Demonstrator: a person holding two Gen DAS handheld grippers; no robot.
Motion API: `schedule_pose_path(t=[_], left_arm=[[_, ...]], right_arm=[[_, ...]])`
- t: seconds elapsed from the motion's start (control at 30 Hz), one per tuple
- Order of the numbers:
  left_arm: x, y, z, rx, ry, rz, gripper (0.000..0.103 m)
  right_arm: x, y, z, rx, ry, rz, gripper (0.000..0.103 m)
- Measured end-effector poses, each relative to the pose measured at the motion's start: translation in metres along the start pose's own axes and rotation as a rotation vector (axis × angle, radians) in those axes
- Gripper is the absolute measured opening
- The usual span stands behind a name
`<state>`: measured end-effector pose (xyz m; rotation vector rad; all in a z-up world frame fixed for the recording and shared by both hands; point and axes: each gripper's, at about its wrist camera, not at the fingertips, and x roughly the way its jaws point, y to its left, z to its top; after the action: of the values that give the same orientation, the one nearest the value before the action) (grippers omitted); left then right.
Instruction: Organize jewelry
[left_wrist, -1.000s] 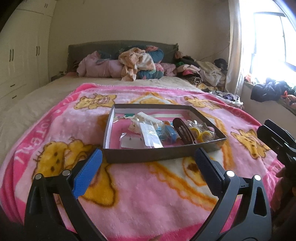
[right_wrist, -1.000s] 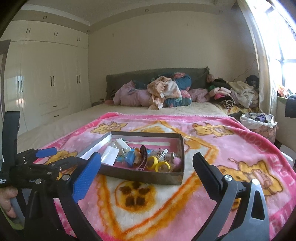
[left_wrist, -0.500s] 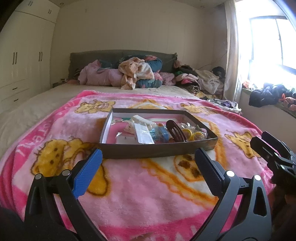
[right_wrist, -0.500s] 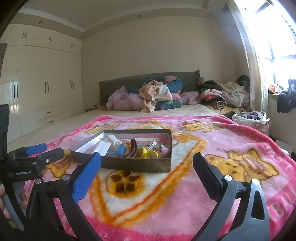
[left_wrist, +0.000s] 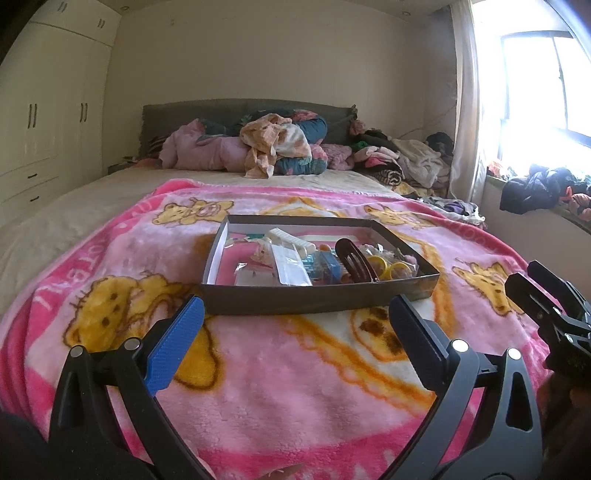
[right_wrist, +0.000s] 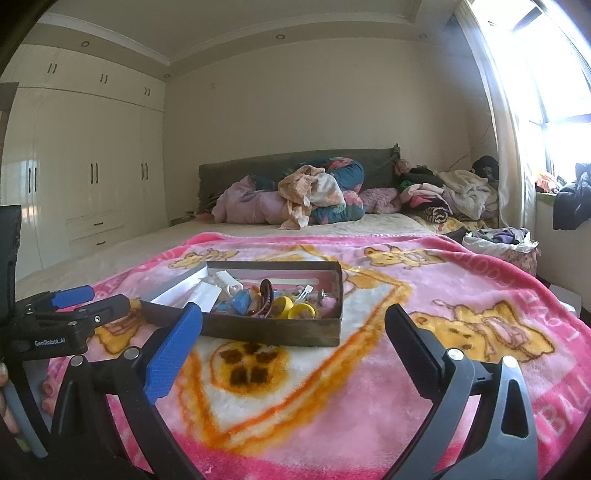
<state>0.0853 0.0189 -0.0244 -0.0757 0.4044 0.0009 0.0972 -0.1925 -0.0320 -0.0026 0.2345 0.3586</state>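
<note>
A shallow brown cardboard box (left_wrist: 317, 301) sits on the pink bear-print blanket (left_wrist: 280, 387); it also shows in the right wrist view (right_wrist: 273, 328). Inside lie a dark brown hair clip (left_wrist: 356, 260), yellow rings (left_wrist: 386, 266), a blue item (left_wrist: 330, 264), a white comb (left_wrist: 290, 240) and clear packets (left_wrist: 290, 269). My left gripper (left_wrist: 295, 332) is open and empty, short of the box's near wall. My right gripper (right_wrist: 293, 343) is open and empty, near the box's near right side. Each gripper appears at the edge of the other's view.
The blanket covers the foot of a bed. Piled clothes and bedding (left_wrist: 277, 151) lie at the headboard. White wardrobes (right_wrist: 85, 177) stand on the left. A window sill with dark clothes (left_wrist: 539, 190) and a laundry basket (right_wrist: 498, 240) are on the right.
Both grippers have dropped lower and tilted up, so the box is seen at a flatter angle and more of the wall and ceiling shows. Both stay open. The box's contents have not moved.
</note>
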Motion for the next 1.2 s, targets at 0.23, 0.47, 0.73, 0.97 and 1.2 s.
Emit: schedule_pose_path(t=[0.23,0.47,0.73,0.97,1.2], left_arm=[[0.0004,0.0007,-0.0002,0.001,0.0,0.004,0.092],[0.0006,0.0012,0.0001,0.0,0.002,0.002,0.092],[0.0001,0.0013,0.0002,0.001,-0.002,0.003,0.092],[-0.0005,0.0014,-0.0002,0.001,-0.001,0.002,0.092],[-0.0019,0.0031,-0.0006,0.004,-0.002,-0.001,0.092]], right_arm=[[-0.0003,0.0013,0.002,-0.004,-0.005,0.014,0.097],[-0.0009,0.0016,0.0014,-0.005,-0.004,0.018,0.097],[-0.0022,0.002,0.0013,-0.006,-0.005,0.015,0.097],[-0.0016,0.0022,0.0009,-0.006,0.0,0.018,0.097],[-0.0019,0.0038,0.0018,-0.017,-0.007,0.021,0.097]])
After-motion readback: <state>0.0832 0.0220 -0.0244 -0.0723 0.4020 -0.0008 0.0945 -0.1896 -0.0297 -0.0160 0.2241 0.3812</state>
